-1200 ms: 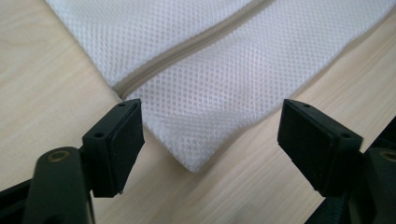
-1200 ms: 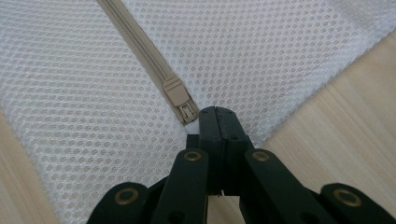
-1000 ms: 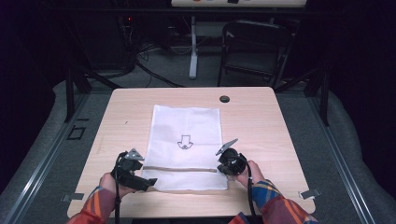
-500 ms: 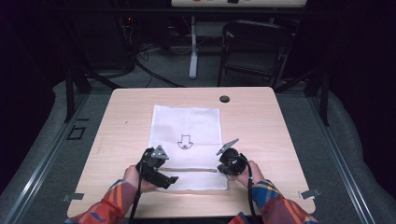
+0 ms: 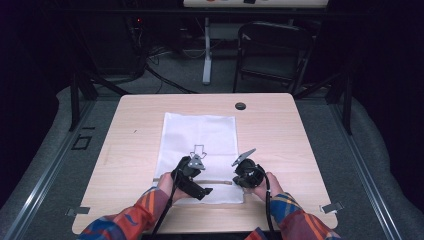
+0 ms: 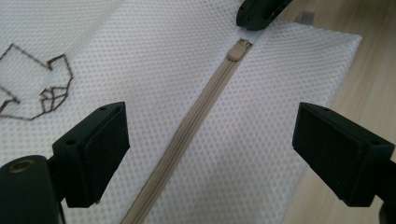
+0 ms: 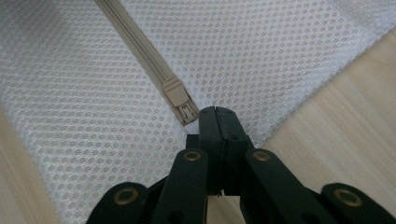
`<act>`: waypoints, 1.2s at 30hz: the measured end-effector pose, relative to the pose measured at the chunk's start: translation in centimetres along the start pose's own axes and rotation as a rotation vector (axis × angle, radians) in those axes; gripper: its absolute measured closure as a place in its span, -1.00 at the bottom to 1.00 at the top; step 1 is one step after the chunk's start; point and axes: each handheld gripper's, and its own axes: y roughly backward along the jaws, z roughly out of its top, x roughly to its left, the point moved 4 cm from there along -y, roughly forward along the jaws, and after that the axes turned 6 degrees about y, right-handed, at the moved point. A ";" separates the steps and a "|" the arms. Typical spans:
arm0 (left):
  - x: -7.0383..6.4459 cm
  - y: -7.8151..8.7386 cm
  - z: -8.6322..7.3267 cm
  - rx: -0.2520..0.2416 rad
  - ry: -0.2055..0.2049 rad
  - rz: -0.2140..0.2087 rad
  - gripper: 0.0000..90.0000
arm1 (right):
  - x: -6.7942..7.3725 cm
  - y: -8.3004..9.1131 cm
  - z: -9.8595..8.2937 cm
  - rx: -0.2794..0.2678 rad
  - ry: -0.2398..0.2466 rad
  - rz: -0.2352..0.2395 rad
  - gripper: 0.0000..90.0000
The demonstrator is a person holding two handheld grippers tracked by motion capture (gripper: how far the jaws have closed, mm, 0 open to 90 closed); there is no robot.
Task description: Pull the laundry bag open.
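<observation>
near the table's [image 5: 130, 125] front edge the right gripper [image 7: 214, 114] pinches the white mesh bag [image 5: 200, 135] beside its zipper pull [image 7: 180, 100], the left gripper [image 6: 210, 140] gapes wide over the zipper [image 6: 196, 126], and thin mesh could slip loose.

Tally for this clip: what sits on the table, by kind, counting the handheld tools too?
White mesh zip bags: 1
Beige zipper sliders: 1
Left tool, jaws wide open above the zipper: 1
Right tool, jaws shut on the bag's edge by the slider: 1
Total: 4
</observation>
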 end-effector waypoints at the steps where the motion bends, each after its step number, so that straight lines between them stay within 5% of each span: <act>1: -0.1 -0.3 0.1 0.012 -0.012 -0.003 -0.74 | 0.0 0.0 0.0 0.000 0.000 0.000 1.00; 13: -0.9 -2.9 1.7 -0.012 -0.054 -0.045 -0.54 | 0.0 0.0 0.0 -0.005 -0.004 0.003 1.00; 26: -1.4 -4.5 2.5 -0.039 -0.096 -0.092 0.30 | 0.0 0.0 -0.1 -0.013 -0.005 0.000 1.00; 36: -1.3 -5.7 2.9 -0.010 -0.104 -0.107 0.55 | 0.1 -0.1 -0.1 -0.029 -0.021 -0.001 1.00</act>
